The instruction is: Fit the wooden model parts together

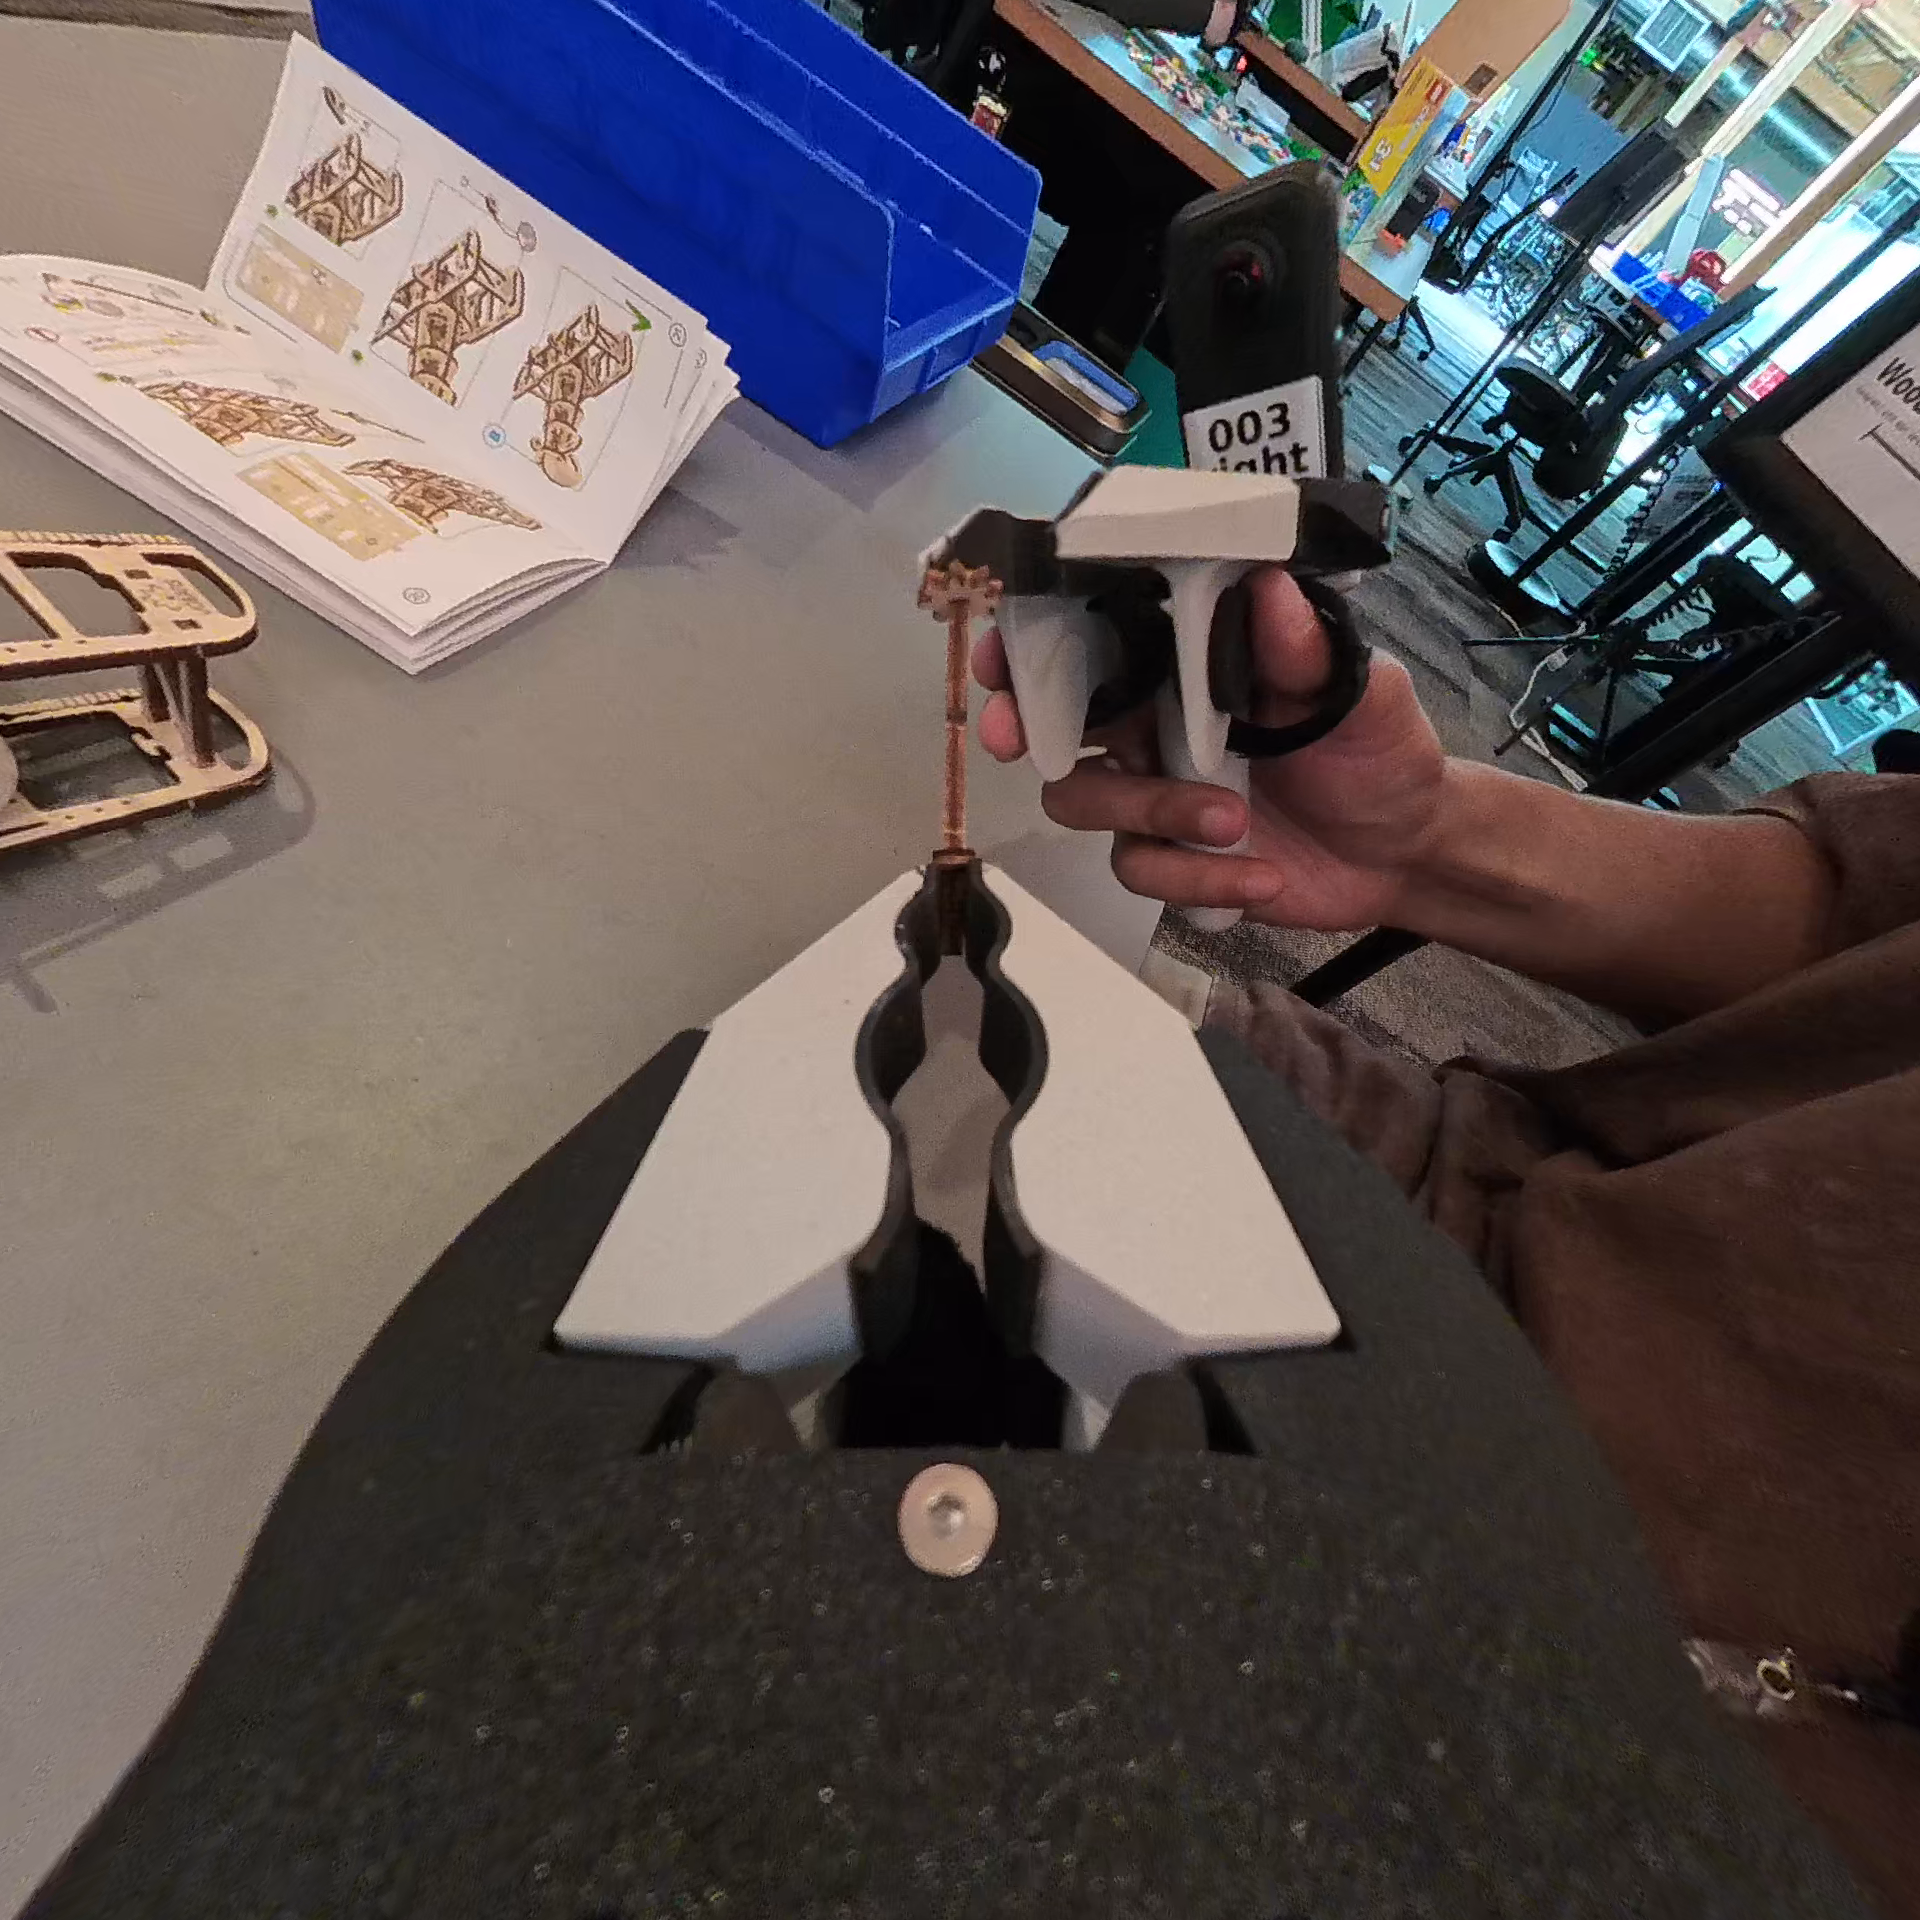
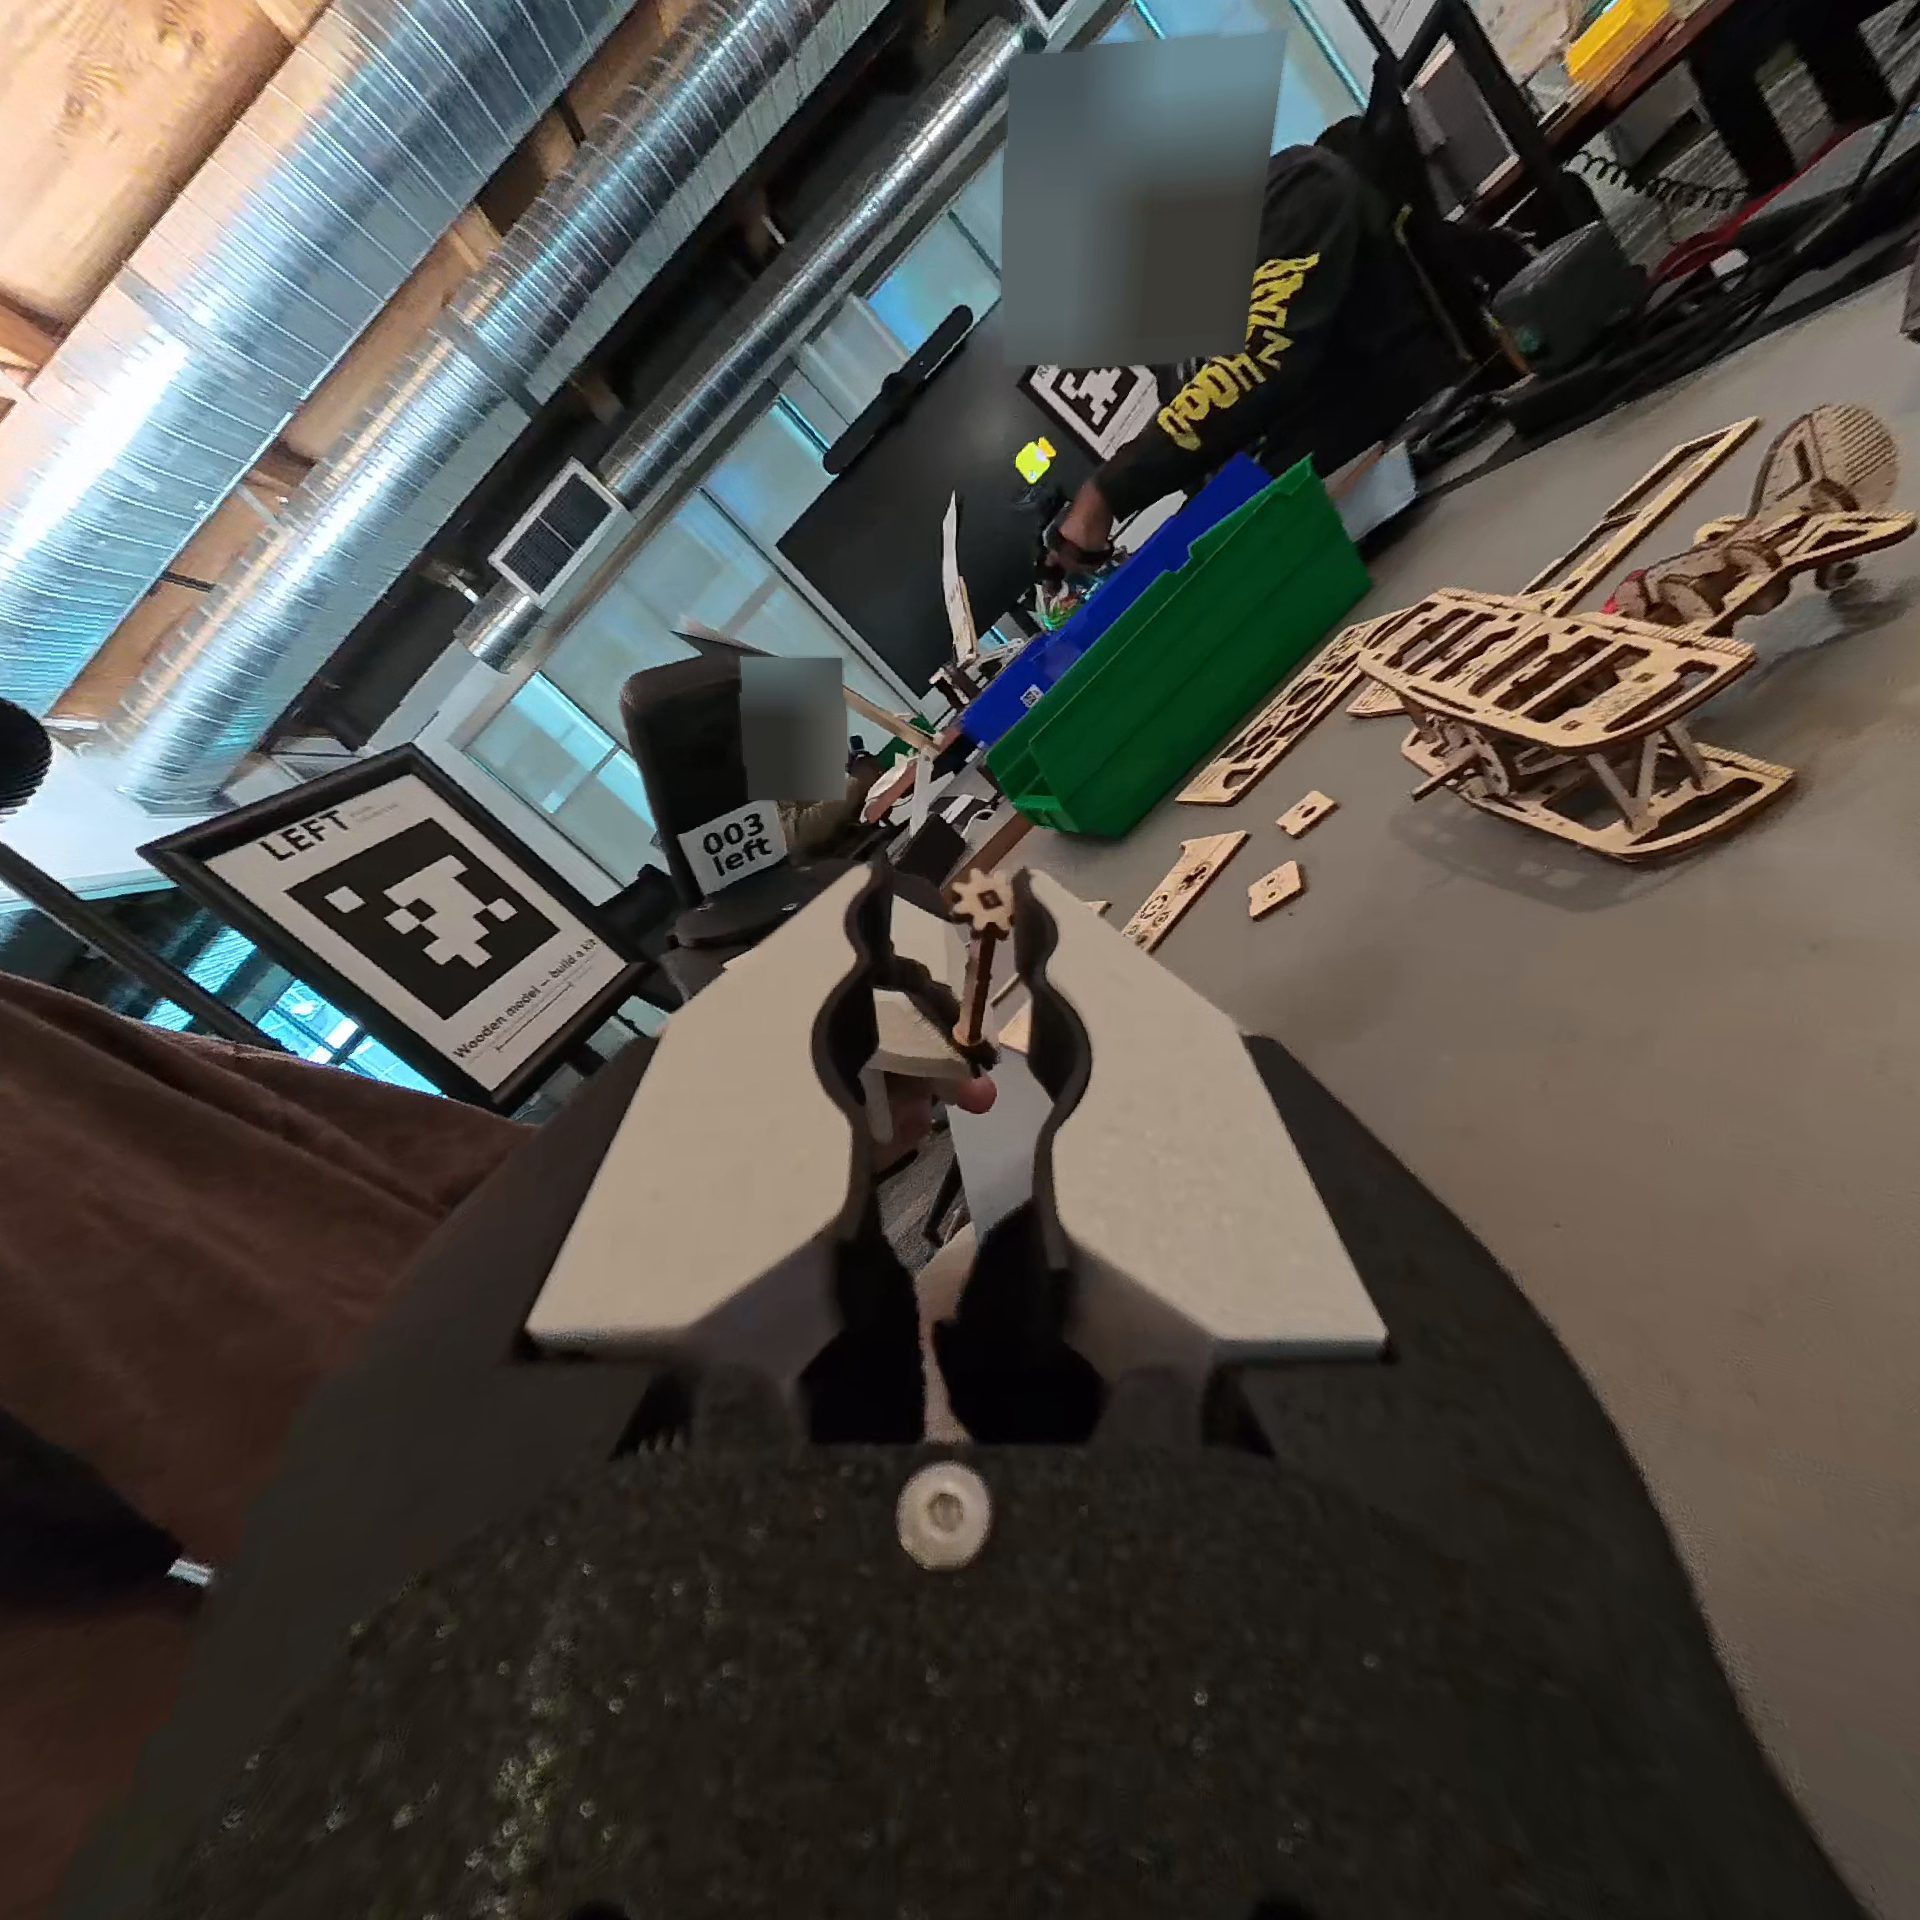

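Observation:
My left gripper (image 1: pixel 951 894) is shut on the lower end of a thin wooden rod (image 1: pixel 956 727) and holds it upright above the grey table (image 1: pixel 468 935). A small wooden gear (image 1: pixel 961 592) sits on the rod's top end. My right gripper (image 2: pixel 945 894), held in a hand, is at the gear (image 2: pixel 982 894). Its jaws stand apart, with the gear close against the right-hand finger and a gap to the other. The left gripper shows beyond it in the right wrist view (image 2: pixel 971 1055), holding the rod (image 2: pixel 977 987).
An open instruction booklet (image 1: pixel 364 343), a blue bin (image 1: pixel 727 187) and a partly built wooden frame (image 1: pixel 114 686) lie to the left. A wooden biplane model (image 2: pixel 1558 717), cut-out sheets, loose pieces (image 2: pixel 1195 883) and a green bin (image 2: pixel 1174 686) lie on the table. A person stands behind the bins. There is about 6 cm between the tips of the two grippers.

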A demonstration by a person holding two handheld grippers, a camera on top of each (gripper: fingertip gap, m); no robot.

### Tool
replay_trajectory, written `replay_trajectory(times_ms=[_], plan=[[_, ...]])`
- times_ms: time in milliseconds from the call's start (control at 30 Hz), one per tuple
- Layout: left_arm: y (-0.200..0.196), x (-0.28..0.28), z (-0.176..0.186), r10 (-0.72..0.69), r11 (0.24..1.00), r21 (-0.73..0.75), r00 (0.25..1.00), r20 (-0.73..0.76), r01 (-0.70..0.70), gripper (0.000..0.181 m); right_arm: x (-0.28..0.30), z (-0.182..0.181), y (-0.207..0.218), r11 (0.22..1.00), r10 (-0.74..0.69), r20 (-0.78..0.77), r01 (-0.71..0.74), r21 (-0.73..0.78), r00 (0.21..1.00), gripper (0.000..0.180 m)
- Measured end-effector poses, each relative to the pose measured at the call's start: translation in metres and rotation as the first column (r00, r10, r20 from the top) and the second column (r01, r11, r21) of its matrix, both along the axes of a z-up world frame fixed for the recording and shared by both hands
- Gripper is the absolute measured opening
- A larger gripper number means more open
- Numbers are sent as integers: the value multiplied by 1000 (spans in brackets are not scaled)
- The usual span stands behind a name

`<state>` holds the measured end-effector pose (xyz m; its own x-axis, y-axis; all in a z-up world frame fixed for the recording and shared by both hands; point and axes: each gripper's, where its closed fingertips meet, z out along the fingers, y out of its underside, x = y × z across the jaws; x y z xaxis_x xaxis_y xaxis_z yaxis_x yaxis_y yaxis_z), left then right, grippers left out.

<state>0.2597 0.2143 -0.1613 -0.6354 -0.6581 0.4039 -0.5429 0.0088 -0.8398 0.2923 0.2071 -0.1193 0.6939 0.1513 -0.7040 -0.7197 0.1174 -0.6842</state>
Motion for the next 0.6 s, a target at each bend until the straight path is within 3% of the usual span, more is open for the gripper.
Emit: replay_trajectory(times_ms=[133,200,600], plan=[[-2,-2,4,-21,999,36,998,57,19,1,0,3,-4,999,38,-35,-37,29,999,14],[1,0,3,-8,997,72,997,78,2,1,-3,8,-6,995,75,-52,-71,72,996,0],[7,-3,18,-32,997,76,981,192,18,1,5,21,-18,1000,-12,124,12,2,992,12]])
